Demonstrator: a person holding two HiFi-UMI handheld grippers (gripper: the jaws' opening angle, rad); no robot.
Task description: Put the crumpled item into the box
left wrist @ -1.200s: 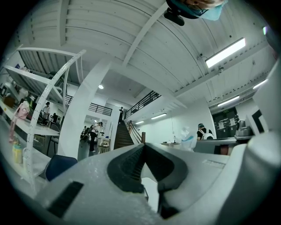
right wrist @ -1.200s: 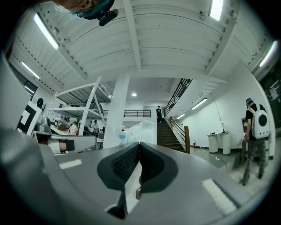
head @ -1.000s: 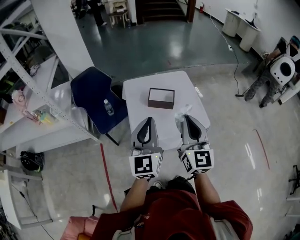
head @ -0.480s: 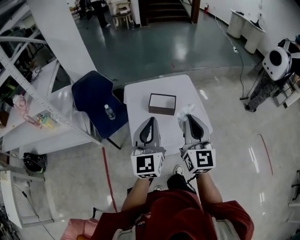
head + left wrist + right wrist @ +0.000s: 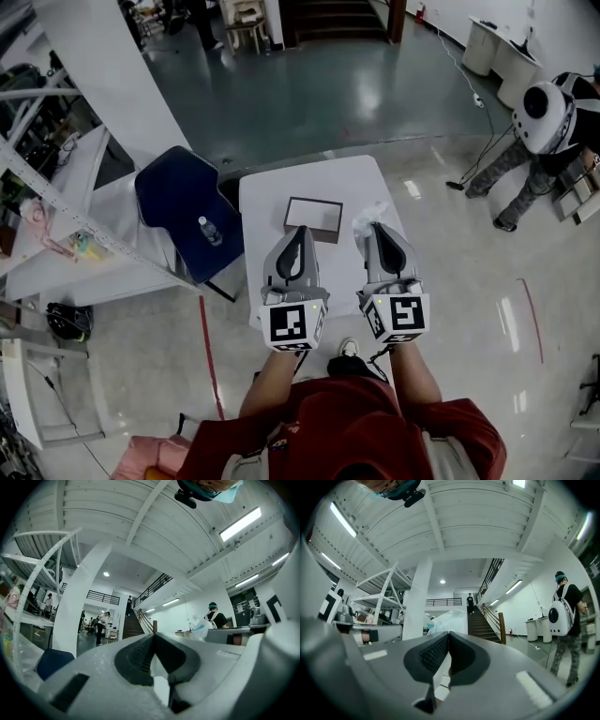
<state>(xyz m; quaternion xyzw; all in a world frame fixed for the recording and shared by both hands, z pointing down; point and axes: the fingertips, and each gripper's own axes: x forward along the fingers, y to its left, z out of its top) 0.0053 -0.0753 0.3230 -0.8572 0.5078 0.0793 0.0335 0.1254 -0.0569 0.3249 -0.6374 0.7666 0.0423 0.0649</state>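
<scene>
The fingers of the right gripper are pressed together on a crumpled translucent plastic item. A thin fold is pinched between the ribbed pads, and the rest billows up beyond the tips. The fingers of the left gripper meet tip to tip with nothing between them.

In the head view we see the two grippers held side by side, each with its marker cube towards the person's red-sleeved arms. The item is carried in the air over the right part of a white square bench. It sits just to the right of a low rectangular brown-sided box, pale on top, and does not touch it. The box lies on the middle of the bench. In this view the left gripper's tips overlap the box's near edge, and we cannot tell how high above it they are.

Left of the bench stands a dark blue chair with a small clear bottle resting on its seat. A red line crosses the glossy pale floor near the chair. At the upper right a person with a round white backpack stands well apart from the bench. In the right gripper view a dark staircase rises behind the item.
</scene>
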